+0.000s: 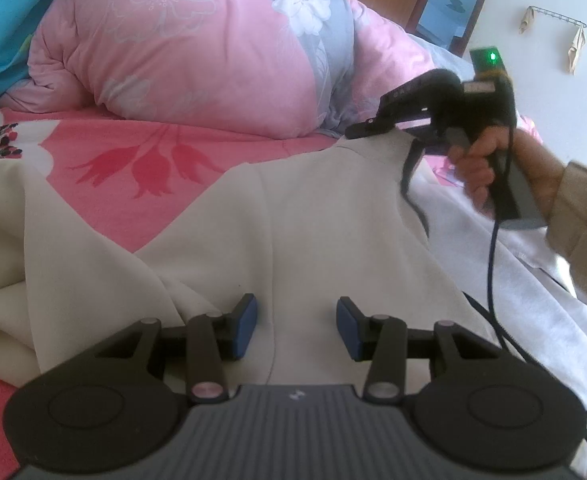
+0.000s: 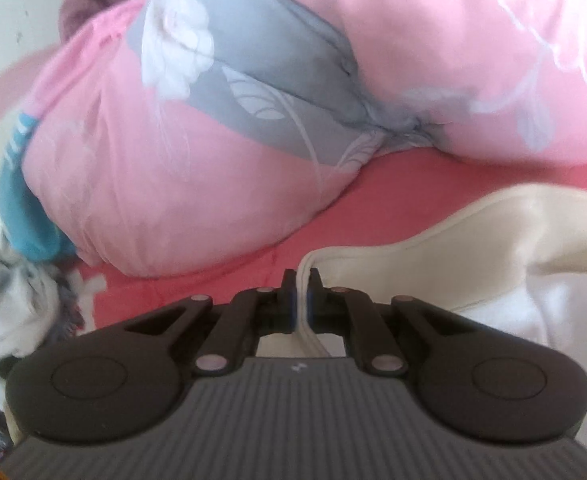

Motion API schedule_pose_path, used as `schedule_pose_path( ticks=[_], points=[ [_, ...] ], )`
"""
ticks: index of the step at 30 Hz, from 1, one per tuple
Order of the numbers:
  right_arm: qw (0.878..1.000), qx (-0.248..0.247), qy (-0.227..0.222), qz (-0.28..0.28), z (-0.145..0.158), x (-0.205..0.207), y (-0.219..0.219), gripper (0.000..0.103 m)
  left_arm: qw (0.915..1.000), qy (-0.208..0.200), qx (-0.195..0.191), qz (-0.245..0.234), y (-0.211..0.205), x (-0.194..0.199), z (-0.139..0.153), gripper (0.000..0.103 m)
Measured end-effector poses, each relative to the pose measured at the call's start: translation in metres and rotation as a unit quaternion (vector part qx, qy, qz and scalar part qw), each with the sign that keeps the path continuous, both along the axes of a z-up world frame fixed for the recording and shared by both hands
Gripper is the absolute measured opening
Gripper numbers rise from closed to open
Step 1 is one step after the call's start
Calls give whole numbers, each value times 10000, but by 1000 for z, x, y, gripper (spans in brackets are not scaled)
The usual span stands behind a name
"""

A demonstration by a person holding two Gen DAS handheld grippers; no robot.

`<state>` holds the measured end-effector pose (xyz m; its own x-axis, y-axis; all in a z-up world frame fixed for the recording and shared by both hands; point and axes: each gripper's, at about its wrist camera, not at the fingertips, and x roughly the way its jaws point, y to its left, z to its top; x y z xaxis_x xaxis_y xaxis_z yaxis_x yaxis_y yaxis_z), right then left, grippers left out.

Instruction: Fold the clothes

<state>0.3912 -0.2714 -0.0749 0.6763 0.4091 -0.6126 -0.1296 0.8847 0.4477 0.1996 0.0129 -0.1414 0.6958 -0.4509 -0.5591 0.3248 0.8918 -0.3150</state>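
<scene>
Cream garment (image 1: 293,216), spread unfolded on pink bedsheet (image 1: 105,148) beside quilt (image 1: 181,40): right gripper (image 2: 301,292) pinched on hemmed edge, prob. a corner, left gripper (image 1: 296,330) half-open w/ nothing between pads; folding barely begun.

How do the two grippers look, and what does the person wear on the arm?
Both the left gripper and the right gripper have black linkage fingers, blue pads and ribbed grey bodies. A dark cable hangs from the right one. The sleeve is beige.

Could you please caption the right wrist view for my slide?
Right claw shut on the cream garment's hem, pink quilt behind.
</scene>
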Motion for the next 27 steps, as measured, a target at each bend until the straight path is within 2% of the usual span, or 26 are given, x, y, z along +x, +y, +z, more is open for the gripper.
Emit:
schedule_pose_path(
  ticks=[3, 6, 7, 9, 13, 16, 19, 23, 27],
  points=[
    [9992, 350, -69, -188, -12, 2, -4, 3, 10000, 1, -2, -3, 0, 0, 0, 45],
    [9996, -2, -44, -292, -21, 8, 5, 6, 10000, 2, 2, -2, 0, 0, 0, 45],
    [9994, -126, -30, -319, -20, 9, 7, 12, 10000, 1, 5, 0, 0, 0, 0, 45],
    [9985, -256, -53, -471, -15, 8, 5, 25, 10000, 0, 12, 4, 0, 0, 0, 45],
    [9950, -219, -381, -897, 10, -7, -16, 27, 10000, 1, 12, 4, 0, 0, 0, 45],
    [9959, -135, -336, -828, 25, -25, -29, 27, 10000, 1, 13, 3, 0, 0, 0, 45],
    [9979, 31, 72, -649, 21, -47, -36, 28, 10000, 1, 14, 1, 0, 0, 0, 45],
    [9945, 445, 810, -501, -12, -75, -39, 28, 10000, 3, 9, 0, 0, 0, 0, 45],
    [9921, 603, 1051, -325, -38, -92, -29, 28, 10000, 4, 8, -2, 1, 0, 0, 45]
  ],
)
